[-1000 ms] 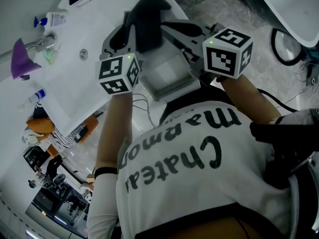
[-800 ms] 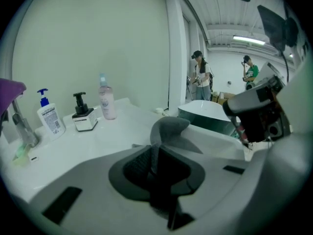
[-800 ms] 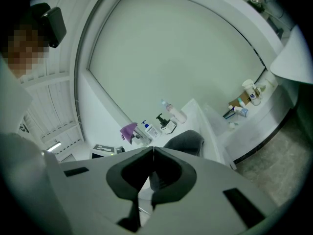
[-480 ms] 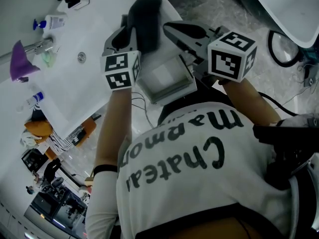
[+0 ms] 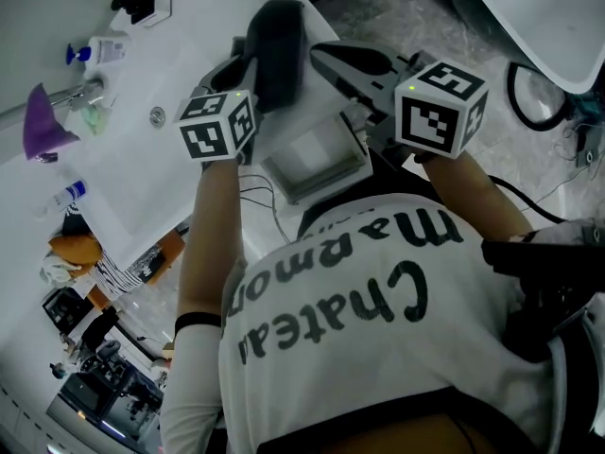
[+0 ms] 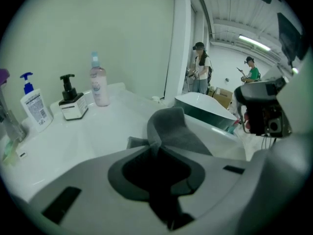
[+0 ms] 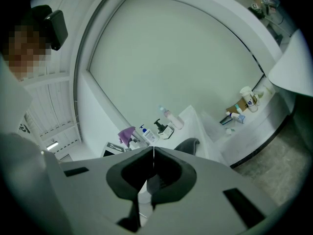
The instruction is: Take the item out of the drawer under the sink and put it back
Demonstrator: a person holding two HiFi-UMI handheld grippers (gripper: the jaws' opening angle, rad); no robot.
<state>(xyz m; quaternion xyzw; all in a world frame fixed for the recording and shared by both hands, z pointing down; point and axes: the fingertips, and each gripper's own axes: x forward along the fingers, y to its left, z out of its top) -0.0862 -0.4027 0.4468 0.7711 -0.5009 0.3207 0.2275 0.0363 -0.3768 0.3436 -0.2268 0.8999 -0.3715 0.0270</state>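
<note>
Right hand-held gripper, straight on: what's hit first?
Probably the grey cloth in the left hand-held gripper, just past the tips of the right hand-held gripper; depth unclear.

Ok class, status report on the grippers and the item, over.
Left gripper shut on grey cloth. Right gripper shut, empty. Drawer open below, nothing seen blocking.

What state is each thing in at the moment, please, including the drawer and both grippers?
left gripper: shut on the grey cloth.
grey cloth: pinched at one end, held up in the air.
right gripper: shut, nothing between its jaws.
drawer: pulled open.
black pump bottle: upright.
</note>
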